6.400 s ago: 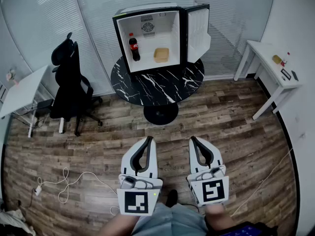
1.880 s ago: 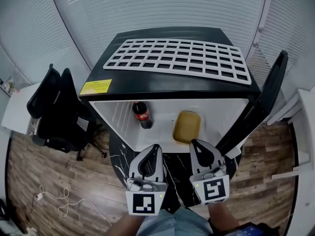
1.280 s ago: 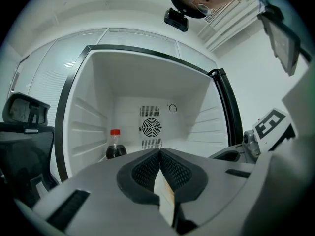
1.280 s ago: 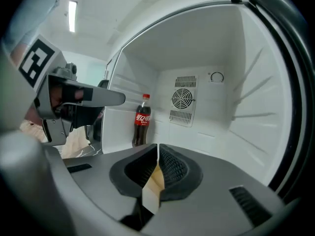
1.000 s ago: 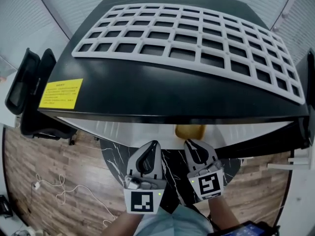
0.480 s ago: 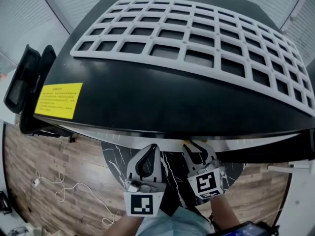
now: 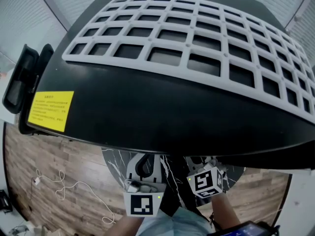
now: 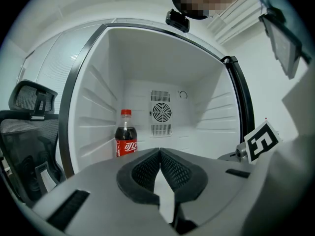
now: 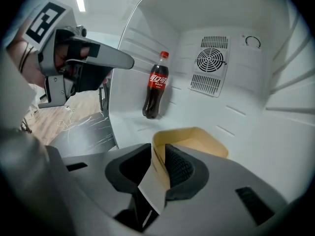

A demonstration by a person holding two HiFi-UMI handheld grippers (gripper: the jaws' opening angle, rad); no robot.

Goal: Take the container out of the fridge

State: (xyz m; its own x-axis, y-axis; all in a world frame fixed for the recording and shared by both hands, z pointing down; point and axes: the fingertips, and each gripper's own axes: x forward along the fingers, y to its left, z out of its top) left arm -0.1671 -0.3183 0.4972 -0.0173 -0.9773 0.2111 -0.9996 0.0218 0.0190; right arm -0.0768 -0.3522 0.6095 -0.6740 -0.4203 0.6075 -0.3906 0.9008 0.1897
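The left gripper (image 8: 160, 152) hangs at the open mouth of the black-topped, white-lined mini fridge (image 7: 147, 107) with its fingers pressed tip to tip and nothing between them. Ahead of those fingers and to their left, a red-labelled cola bottle (image 8: 126, 136) stands upright on the fridge floor near the left wall. The right gripper (image 9: 158, 154) is the one at work: its fingers are nearly closed, pinching the near wall of the tan, shallow, rounded-rectangle container (image 9: 197, 139), one finger inside the rim and one outside. The container sits on the fridge floor, its body stretching forward and slightly right from the right fingers toward the back wall, so its long axis seems to run roughly along their line. The bottle stands ahead-left of these fingers, apart from the container. The coming move looks like a straight pull back over the black marbled counter (image 9: 83, 134), the bottle being off that path.
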